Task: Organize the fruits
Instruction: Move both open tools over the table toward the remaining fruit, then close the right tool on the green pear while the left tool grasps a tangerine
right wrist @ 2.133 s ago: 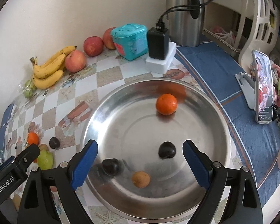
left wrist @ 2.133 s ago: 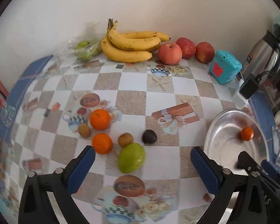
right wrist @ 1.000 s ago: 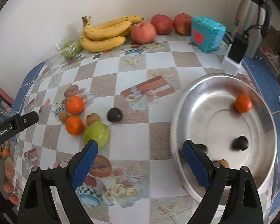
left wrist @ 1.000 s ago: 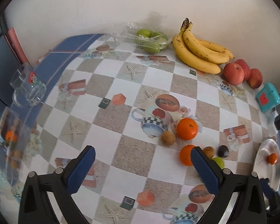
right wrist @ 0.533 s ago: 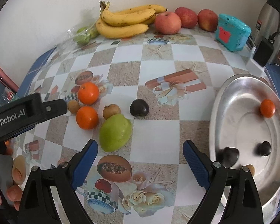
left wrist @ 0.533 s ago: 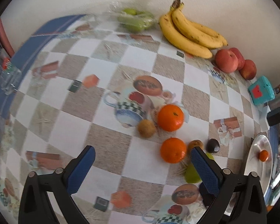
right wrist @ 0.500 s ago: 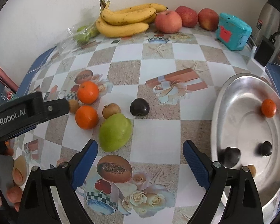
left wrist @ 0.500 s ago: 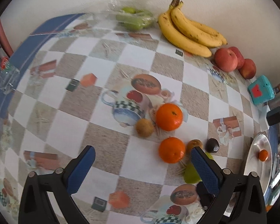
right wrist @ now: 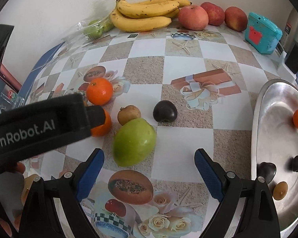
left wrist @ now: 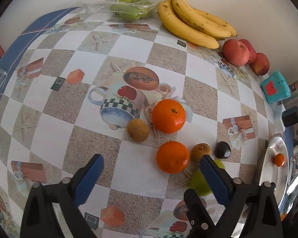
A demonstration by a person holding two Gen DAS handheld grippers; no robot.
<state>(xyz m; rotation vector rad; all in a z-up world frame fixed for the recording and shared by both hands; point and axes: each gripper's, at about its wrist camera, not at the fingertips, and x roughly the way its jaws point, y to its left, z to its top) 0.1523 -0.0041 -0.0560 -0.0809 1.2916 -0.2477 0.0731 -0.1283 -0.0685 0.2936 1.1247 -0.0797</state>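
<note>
Now, left gripper: jaws wide, just closing a bit, holding nothing (near orange lies between them).
Right gripper: wide open, empty.
Green fruit: just beyond its fingers.
Bowl: far right.

A tight cluster blocks the middle of the checked tablecloth: two oranges, two small brown fruits, a dark plum and a green mango, nearly touching. The left gripper overhangs the cluster's left side. Open cloth lies between plum and steel bowl, and left of the oranges. Bananas, apples and a teal box line the back wall
</note>
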